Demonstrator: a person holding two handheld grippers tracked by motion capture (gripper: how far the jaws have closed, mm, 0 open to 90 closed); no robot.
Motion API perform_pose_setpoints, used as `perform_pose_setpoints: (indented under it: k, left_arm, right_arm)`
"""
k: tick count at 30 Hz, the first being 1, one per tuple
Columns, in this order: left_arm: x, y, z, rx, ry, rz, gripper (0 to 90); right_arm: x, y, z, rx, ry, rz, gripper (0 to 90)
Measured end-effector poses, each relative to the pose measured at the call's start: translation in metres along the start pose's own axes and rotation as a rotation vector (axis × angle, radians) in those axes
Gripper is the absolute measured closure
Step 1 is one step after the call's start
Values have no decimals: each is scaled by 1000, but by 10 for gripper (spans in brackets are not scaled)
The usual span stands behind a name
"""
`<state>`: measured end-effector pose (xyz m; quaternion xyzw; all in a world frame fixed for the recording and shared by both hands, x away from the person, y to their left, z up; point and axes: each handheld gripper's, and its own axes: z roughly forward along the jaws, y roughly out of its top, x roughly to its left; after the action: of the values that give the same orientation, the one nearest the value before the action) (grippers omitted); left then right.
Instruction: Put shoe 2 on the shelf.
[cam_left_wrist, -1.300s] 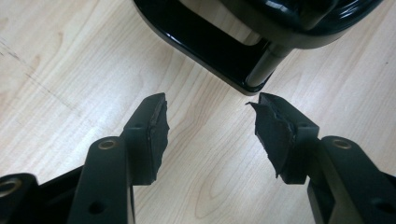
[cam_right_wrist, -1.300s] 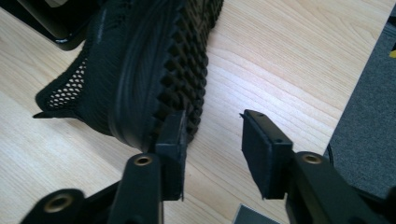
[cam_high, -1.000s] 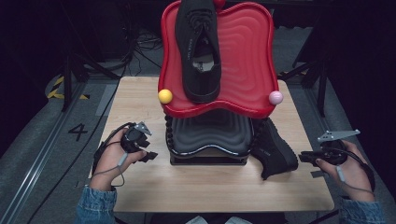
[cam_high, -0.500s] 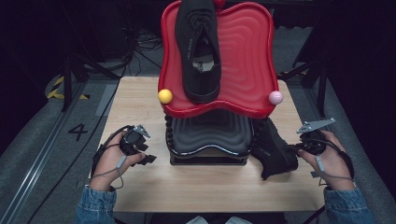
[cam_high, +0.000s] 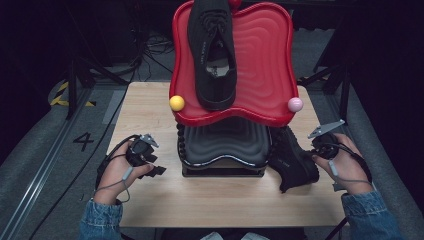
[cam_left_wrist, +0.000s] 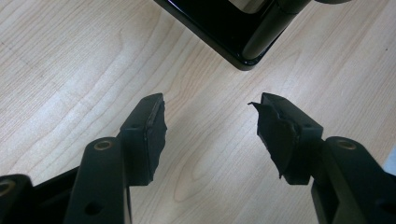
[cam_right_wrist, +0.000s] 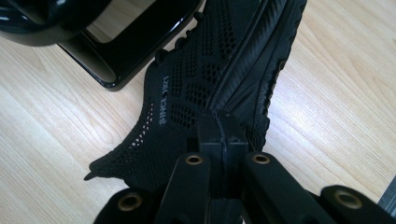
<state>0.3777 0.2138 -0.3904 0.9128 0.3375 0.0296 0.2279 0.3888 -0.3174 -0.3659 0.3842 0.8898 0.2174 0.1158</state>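
A black knit shoe lies on its side on the wooden table, at the right of a black stand. My right gripper meets it at the heel. In the right gripper view the jaws are pressed together, pinching the heel edge of the shoe where sole meets upper. A second black shoe rests on the tilted red tray above the stand. My left gripper hovers over bare wood left of the stand, open and empty.
A yellow ball and a pink ball sit at the red tray's lower corners. The stand's black base corner lies just beyond the left jaws. Dark floor, cables and frame legs surround the table.
My right hand has slid left from the table's right edge up to the shoe's heel. The left hand and both shoes have stayed put.
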Motion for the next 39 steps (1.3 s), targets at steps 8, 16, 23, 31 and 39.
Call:
perform_pose_setpoints:
  k: [8, 16, 23, 31, 39]
  left_arm:
    - [0, -1, 0, 2, -8, -3, 418]
    - [0, -3, 0, 5, -9, -4, 413]
    - [1, -5, 0, 10, -9, -4, 416]
    - [-1, -4, 2, 22, -11, -4, 414]
    - [-1, -3, 2, 20, -7, 7, 413]
  right_arm:
    - [-2, 1, 6, 46, -25, -13, 900]
    - [-9, 2, 3, 78, -51, -37, 900]
    - [-26, -2, -3, 83, -71, -9, 900]
    - [-53, -11, -6, 142, -110, 43, 900]
    - [-75, -28, -32, 114, -190, 104, 900]
